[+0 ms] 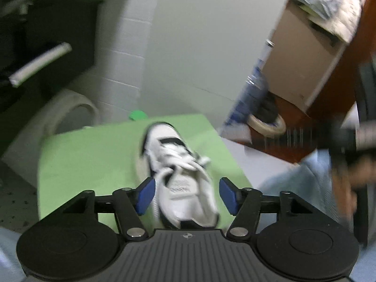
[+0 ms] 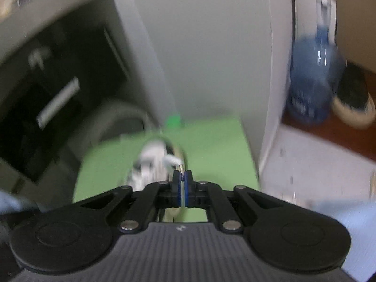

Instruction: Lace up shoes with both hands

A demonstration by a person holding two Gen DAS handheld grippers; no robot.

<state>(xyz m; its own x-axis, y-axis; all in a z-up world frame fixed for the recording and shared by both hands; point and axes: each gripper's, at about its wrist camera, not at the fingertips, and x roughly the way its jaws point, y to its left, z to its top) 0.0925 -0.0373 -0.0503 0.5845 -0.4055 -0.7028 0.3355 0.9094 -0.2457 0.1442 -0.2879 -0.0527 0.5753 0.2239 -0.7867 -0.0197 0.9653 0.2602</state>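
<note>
the right tool point(image 2: 182, 176) is pinching its blue pads tight on the tip of a white lace point(image 2: 172, 160), which is running from the pads back toward the shoe point(image 2: 150, 162). the left tool point(image 1: 186, 193) is standing wide open, its two blue pads point(image 1: 146, 196) either side of the shoe with nothing pressed between them. the white shoe point(image 1: 181, 176) is lying on the green tabletop point(image 1: 94, 152), toe pointing away, its laces point(image 1: 188, 162) loosely bunched over the tongue.

both views are smearing with motion, so the hands are likely travelling quickly. the main risk is that a hard tug on the pinched lace is dragging or tipping the shoe, since the open left tool is not steadying it. the lace tip could also be slipping out of the thin pinch, or pulling right out of an eyelet. the shoe is sitting close to the near edge and could be sliding off. which eyelet the lace is leaving from is too blurred to tell.
</note>
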